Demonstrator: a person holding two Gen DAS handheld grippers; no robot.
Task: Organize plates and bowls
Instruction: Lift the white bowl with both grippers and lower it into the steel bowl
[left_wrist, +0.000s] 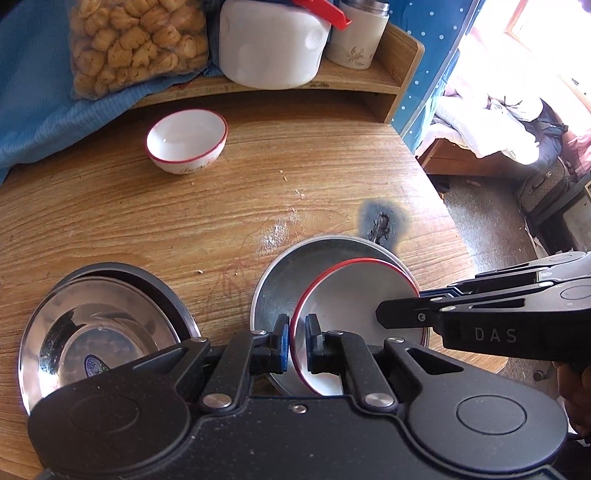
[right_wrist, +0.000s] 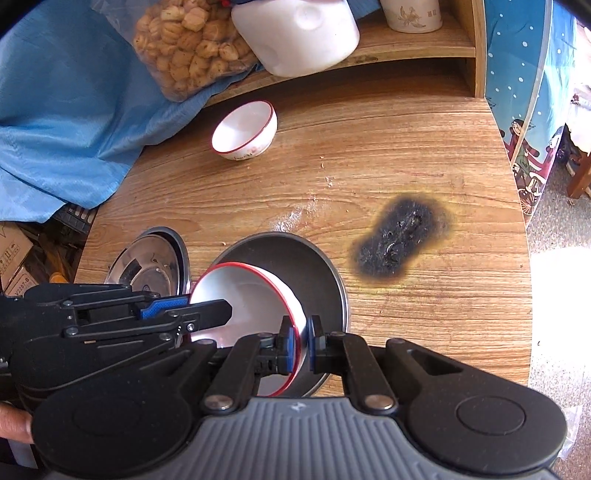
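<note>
A white bowl with a red rim (left_wrist: 351, 299) is shown gripped from two sides above a grey metal plate (left_wrist: 284, 280) on the wooden bench (left_wrist: 184, 221). The left gripper (left_wrist: 296, 341) is pressed together on the bowl's near-left rim, one pad inside the wall and one outside. The right gripper (right_wrist: 300, 345) is closed in the same way on the bowl's right-hand wall; in the left wrist view it enters from the right, its tip reaching over the bowl's opening.

The bowl is held tilted. Its mouth is turned up and away from the left gripper, toward the right gripper's side, so that the rim appears as an ellipse with its long axis running from near-left to far-right. Whether the base touches the plate cannot be told; the bowl's lower edge is hidden behind the gripper bodies.

To the left of the left gripper, a shiny steel plate (left_wrist: 99, 328) is seen resting inside a darker one (left_wrist: 147, 280), its edge propped on the lower plate's rim. Well ahead of both grippers a second red-rimmed bowl (left_wrist: 186, 142) stands upright, mouth up, near a low wooden shelf (left_wrist: 369, 79). A burn mark (right_wrist: 400, 242) lies on the bench ahead and to the right of the right gripper.
</note>
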